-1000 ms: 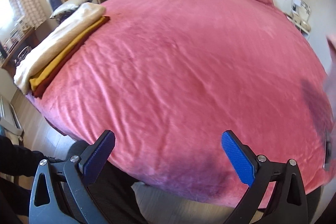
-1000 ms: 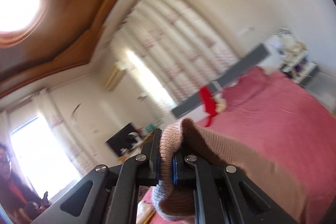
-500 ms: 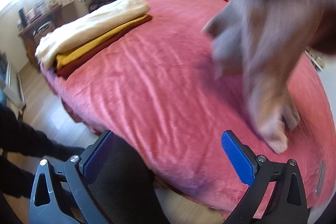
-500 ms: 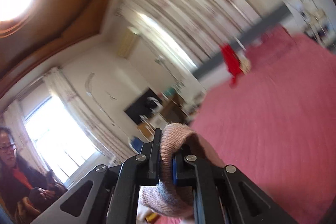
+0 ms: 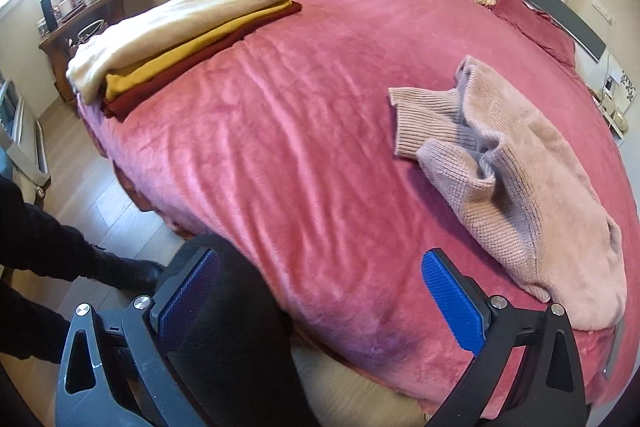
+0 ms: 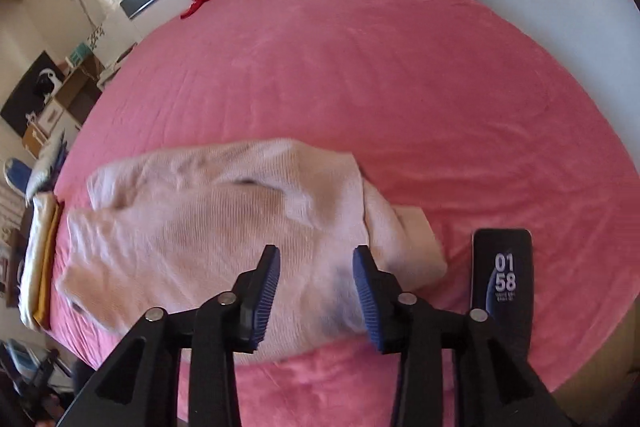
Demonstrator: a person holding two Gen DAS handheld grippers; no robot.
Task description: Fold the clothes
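While both claws gape, left claw (image 5: 320, 301), right claw (image 6: 316, 291), one pink sweater (image 5: 516, 163), three stacked garments (image 5: 180, 35), one phone (image 6: 502, 279).

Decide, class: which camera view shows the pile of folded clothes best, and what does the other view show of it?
The left wrist view is best. The pile of folded clothes lies whole at the bed's far left corner, showing cream, mustard and dark red layers. The right wrist view catches only a squeezed sliver at its left edge, behind the pink sweater.
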